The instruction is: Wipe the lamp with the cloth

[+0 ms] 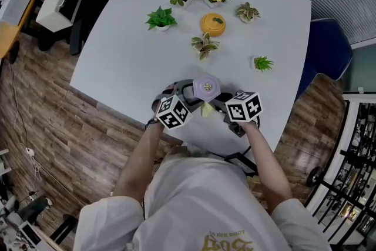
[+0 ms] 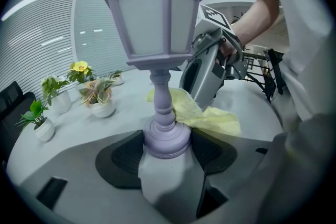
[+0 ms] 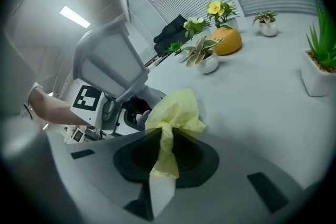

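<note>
A lilac lantern-shaped lamp (image 2: pixel 152 18) stands upright near the table's front edge, its top (image 1: pixel 206 87) showing between the two grippers in the head view. My left gripper (image 2: pixel 167 148) is shut on the lamp's round base (image 2: pixel 167 139). My right gripper (image 3: pixel 165 157) is shut on a yellow cloth (image 3: pixel 173 113), which bunches out past the jaws. The cloth (image 2: pixel 207 115) lies against the lamp's stem, low down on its right side. In the right gripper view the lamp's shade (image 3: pixel 110 63) leans at the left, close to the cloth.
Several small potted plants (image 1: pixel 160 18) and an orange round pot (image 1: pixel 212 24) stand on the grey table (image 1: pixel 129 56) beyond the lamp. A blue chair (image 1: pixel 326 47) is at the table's right. Wooden floor lies to the left, with a white box (image 1: pixel 59 0) there.
</note>
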Tool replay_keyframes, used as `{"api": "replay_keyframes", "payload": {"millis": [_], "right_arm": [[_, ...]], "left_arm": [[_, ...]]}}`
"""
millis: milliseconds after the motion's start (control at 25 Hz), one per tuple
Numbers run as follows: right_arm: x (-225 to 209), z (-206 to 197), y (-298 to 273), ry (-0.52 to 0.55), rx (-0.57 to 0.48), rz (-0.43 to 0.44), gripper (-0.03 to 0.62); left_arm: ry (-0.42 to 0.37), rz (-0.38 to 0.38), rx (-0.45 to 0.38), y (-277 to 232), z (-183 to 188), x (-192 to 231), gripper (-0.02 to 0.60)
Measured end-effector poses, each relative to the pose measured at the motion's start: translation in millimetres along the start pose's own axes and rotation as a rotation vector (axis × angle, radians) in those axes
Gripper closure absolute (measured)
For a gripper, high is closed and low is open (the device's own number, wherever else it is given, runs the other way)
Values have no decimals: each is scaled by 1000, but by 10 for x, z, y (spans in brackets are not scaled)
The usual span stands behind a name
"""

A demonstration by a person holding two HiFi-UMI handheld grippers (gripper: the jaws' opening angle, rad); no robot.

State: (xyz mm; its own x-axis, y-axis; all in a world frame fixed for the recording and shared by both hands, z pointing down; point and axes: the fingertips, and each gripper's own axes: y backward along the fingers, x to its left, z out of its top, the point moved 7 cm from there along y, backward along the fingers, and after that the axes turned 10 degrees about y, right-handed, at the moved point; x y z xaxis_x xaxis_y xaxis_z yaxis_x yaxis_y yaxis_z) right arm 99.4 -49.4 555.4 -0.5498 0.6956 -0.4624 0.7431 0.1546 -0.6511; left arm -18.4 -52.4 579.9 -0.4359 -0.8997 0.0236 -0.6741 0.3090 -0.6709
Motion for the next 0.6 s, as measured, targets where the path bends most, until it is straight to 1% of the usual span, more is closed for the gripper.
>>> {"api": "replay_keyframes", "payload": {"millis": [280,600], "right_arm": [[121,41,-57,105,19,-10,525],[166,54,-94,170,0,-6,525]], "left_arm": [[0,0,0,7,9,-1,285],[1,0,0,-2,0,3,285]]}}
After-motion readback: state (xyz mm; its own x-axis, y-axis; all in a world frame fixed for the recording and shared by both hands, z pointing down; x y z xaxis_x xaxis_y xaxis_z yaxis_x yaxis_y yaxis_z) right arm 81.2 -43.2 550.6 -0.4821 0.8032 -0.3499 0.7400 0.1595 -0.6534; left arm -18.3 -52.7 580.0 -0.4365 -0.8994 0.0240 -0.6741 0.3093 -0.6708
